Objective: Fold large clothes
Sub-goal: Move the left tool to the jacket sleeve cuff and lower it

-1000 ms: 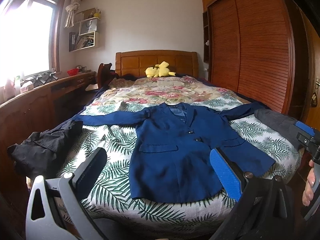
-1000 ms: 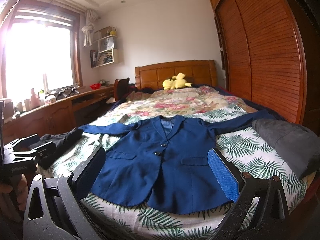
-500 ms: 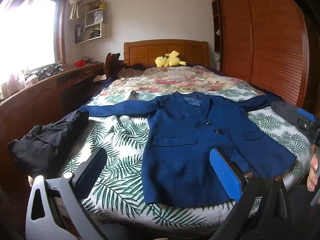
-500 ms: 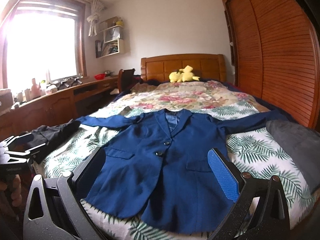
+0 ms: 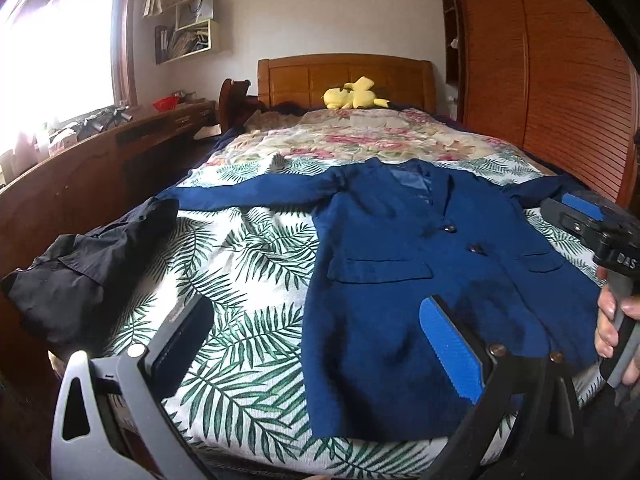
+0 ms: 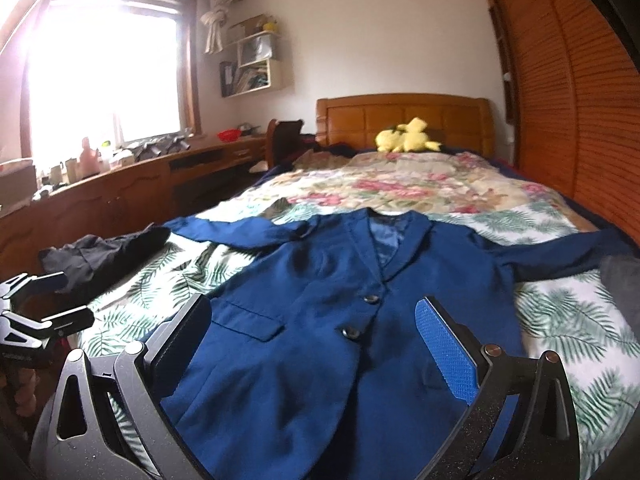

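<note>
A navy blue blazer (image 5: 420, 264) lies flat and face up on the bed, buttoned, with both sleeves spread out sideways; it also shows in the right wrist view (image 6: 340, 312). My left gripper (image 5: 316, 344) is open and empty above the blazer's lower left hem and the leaf-print sheet. My right gripper (image 6: 312, 344) is open and empty above the blazer's lower front. The right gripper also shows at the right edge of the left wrist view (image 5: 600, 232), held by a hand.
The bed (image 5: 248, 264) has a leaf-print sheet and a floral quilt (image 5: 360, 140) further back. A black garment (image 5: 80, 264) lies at the bed's left edge, a grey one (image 6: 624, 284) at the right. A yellow plush (image 5: 354, 98) sits by the headboard. A wooden desk (image 5: 80, 168) is left, a wardrobe (image 5: 560, 72) right.
Both grippers have moved forward and lower toward the blazer, which now looks larger in both views. Both stay open. The blazer has not moved.
</note>
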`<action>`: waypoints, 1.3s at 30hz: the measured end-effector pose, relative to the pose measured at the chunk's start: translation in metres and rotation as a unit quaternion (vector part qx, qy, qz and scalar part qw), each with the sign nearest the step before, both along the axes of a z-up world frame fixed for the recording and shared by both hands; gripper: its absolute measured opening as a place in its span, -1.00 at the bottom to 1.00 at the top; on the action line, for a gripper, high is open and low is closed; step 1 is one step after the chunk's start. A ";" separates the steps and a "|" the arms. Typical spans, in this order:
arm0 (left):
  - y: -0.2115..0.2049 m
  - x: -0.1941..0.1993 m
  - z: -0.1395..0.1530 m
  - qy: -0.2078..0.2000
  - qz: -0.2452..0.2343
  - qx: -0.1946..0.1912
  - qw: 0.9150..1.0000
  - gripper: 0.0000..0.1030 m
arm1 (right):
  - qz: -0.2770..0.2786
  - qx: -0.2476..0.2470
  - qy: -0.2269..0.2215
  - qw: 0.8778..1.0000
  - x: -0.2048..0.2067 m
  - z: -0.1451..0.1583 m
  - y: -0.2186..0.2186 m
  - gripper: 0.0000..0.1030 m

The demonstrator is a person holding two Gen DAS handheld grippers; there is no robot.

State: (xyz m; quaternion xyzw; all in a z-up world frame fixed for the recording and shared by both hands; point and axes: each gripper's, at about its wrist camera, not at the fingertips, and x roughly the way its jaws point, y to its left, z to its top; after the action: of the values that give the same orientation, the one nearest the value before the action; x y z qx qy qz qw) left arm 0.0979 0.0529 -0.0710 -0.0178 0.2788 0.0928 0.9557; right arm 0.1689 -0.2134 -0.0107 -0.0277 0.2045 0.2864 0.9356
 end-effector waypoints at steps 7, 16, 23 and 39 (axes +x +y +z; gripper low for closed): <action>0.011 0.019 -0.006 0.019 0.027 -0.006 0.999 1.00 | 0.032 0.006 0.022 0.999 0.045 -0.011 0.025 1.00; 0.030 0.048 -0.003 0.019 0.059 -0.004 0.998 1.00 | 0.068 -0.010 0.049 0.996 0.094 -0.033 0.062 1.00; 0.047 0.085 -0.007 0.022 0.051 -0.001 0.998 1.00 | 0.080 -0.032 0.080 0.993 0.114 -0.068 0.080 1.00; 0.105 0.204 -0.034 0.048 0.018 0.009 0.999 1.00 | 0.068 -0.024 0.119 0.990 0.131 -0.087 0.075 1.00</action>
State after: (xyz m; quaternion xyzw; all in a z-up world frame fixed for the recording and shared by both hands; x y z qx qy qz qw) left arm 0.3019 0.1584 -0.1048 -0.0097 0.3235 0.1129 0.9394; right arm 0.2995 -0.1379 -0.0976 -0.0299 0.3191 0.3453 0.8820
